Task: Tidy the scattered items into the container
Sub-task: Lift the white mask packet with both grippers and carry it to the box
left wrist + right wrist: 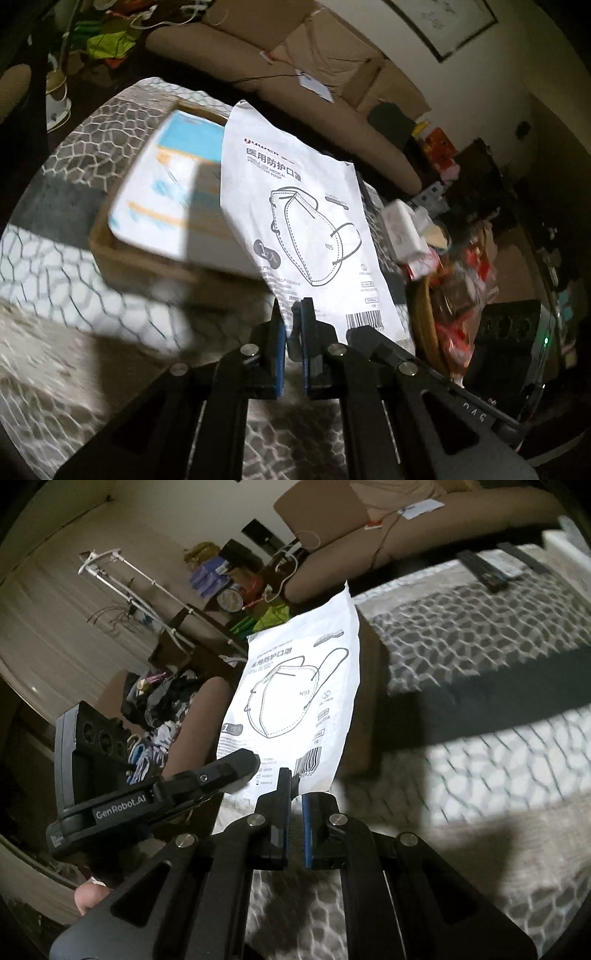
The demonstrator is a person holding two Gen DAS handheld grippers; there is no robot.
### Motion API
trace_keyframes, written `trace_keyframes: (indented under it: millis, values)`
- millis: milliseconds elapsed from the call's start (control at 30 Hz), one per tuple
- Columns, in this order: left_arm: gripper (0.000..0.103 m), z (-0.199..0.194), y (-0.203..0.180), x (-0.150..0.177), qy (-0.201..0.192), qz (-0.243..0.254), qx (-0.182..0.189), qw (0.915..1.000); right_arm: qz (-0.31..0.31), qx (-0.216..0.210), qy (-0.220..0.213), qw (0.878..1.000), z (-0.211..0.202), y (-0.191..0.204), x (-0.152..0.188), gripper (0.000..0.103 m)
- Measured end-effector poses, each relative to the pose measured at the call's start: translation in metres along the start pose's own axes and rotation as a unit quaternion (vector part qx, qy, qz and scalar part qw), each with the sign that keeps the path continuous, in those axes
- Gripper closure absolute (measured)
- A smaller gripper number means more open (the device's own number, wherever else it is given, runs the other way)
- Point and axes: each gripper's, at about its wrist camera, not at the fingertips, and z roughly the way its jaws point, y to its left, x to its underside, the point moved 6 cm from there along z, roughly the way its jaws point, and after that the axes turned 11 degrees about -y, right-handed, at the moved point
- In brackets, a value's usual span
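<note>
**White mask packet pinched by both grippers above the box**

Left wrist view: white paper N95 mask packet point(295, 221) stands up from the left gripper point(292, 314), jaws clamped together on its bottom edge beside the barcode. Right gripper point(373, 341) enters at lower right, touching the same edge. Behind the packet, a cardboard box point(155, 264) on the patterned tablecloth point(55, 266) holds a blue-and-white pack point(162, 184).

Right wrist view: right gripper point(294, 786) is closed on the packet's point(295, 686) lower edge at the barcode. Left gripper point(236, 770) grips just beside it. A fingertip point(88, 897) shows at lower left.
</note>
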Motion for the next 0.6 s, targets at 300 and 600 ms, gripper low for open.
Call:
trace_keyframes:
  millis: [300,600]
  values:
    - [0.095,0.045,0.059,-0.043,0.041,-0.007,-0.043,0.9982,0.001,0.022,0.024,0.999,0.093,-0.001,-0.012,0.097]
    - [0.091,0.061,0.078,-0.045,0.061,-0.006,-0.054,0.9967,0.022,0.031,0.035,0.999,0.122,-0.017,-0.005,0.097]
